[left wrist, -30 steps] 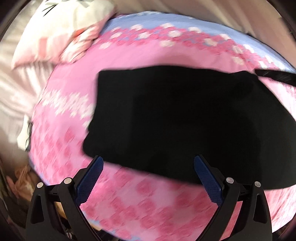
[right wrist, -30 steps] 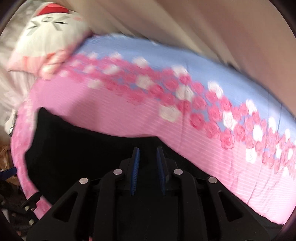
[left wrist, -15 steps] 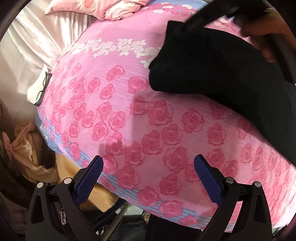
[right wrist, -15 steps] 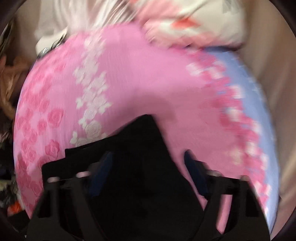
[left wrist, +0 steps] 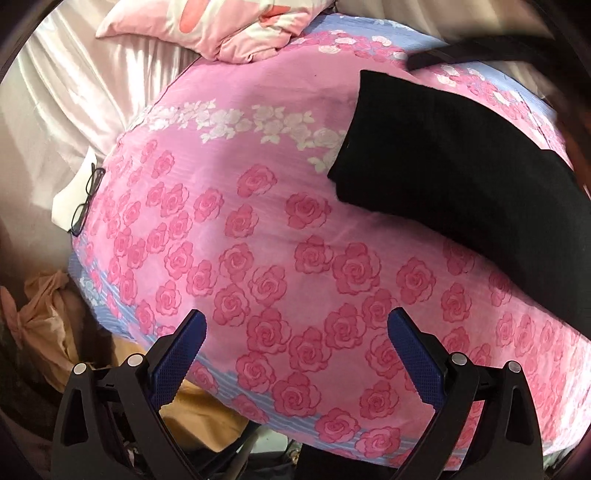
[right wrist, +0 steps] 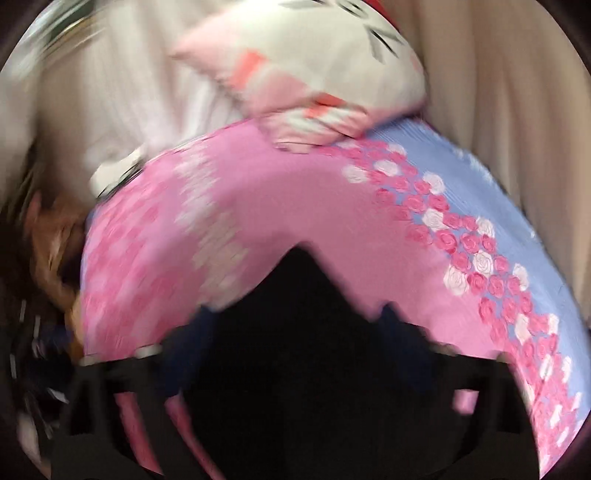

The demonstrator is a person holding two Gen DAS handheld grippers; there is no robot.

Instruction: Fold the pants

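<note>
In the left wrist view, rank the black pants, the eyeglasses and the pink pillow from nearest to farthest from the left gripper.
From the left gripper:
1. Black pants, folded, ahead to the right.
2. Eyeglasses, at the bed's left edge.
3. Pink pillow, at the far end.

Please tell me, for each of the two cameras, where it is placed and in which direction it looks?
Left wrist: on the left gripper, open over the near edge of the pink rose bedspread, looking across at the black pants, eyeglasses and pillow.
Right wrist: on the right gripper, blurred, fingers apart, low over the black pants, facing the pillow.
Shared: bedspread, pants, pillow.
</note>
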